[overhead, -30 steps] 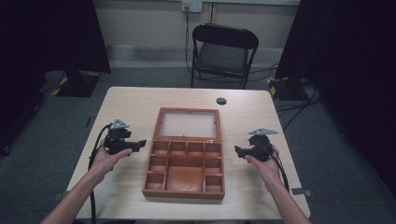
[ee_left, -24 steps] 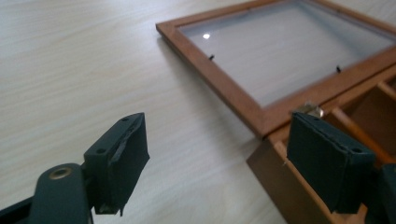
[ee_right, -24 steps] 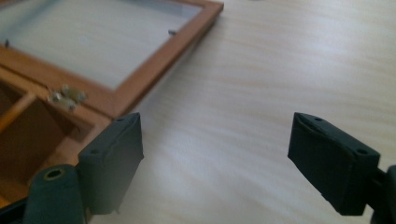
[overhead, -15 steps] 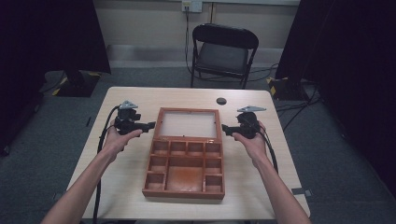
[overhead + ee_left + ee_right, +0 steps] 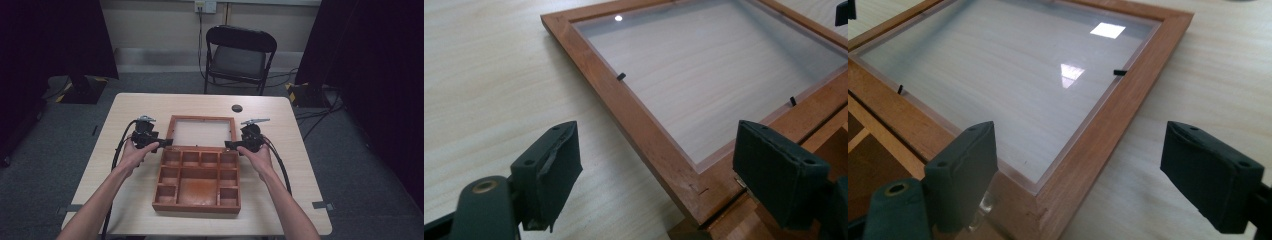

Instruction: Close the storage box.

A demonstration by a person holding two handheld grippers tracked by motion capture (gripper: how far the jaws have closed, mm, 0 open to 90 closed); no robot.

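Open-jawed left gripper [image 5: 664, 185] and right gripper [image 5: 1098, 180] straddle the stiff, fragile glazed lid [image 5: 202, 131], best gripped by its wooden side rails.

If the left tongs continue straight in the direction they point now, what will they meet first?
Most likely the left side rail of the glass-paned wooden lid, lying open on the table: the open left tongs straddle it near its hinge corner.

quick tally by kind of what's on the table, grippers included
wooden box with its glazed lid lying open flat: 1
grippers, left gripper and right gripper, jaws open: 2
small dark round object: 1
total: 4
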